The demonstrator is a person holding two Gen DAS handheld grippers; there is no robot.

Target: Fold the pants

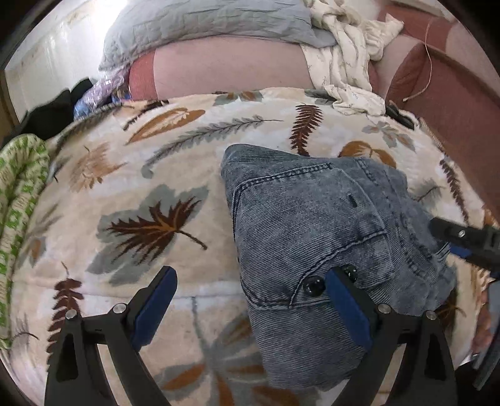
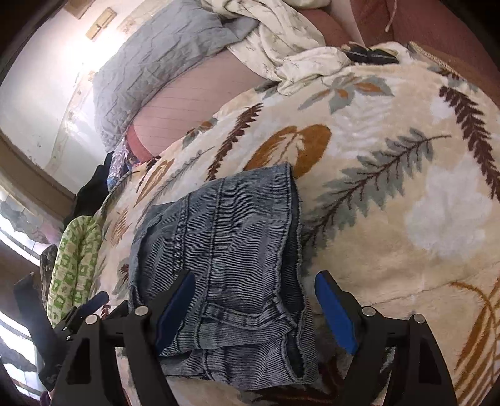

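The pants (image 1: 306, 237) are blue-grey denim, folded into a compact bundle on a cream leaf-print blanket (image 1: 150, 175). In the left wrist view my left gripper (image 1: 253, 278) is open, its right pad resting by the black waist buttons (image 1: 314, 285), its left pad over bare blanket. My right gripper shows at that view's right edge (image 1: 459, 240). In the right wrist view the pants (image 2: 225, 250) lie below my right gripper (image 2: 254, 281), which is open and straddles the near waistband end without clamping it.
A grey quilted pillow (image 1: 206, 28) and a crumpled white floral cloth (image 1: 347, 59) lie at the back on a pink mattress (image 1: 228, 68). A green-and-white patterned roll (image 1: 18, 200) lies at the blanket's left edge, with dark items beyond it.
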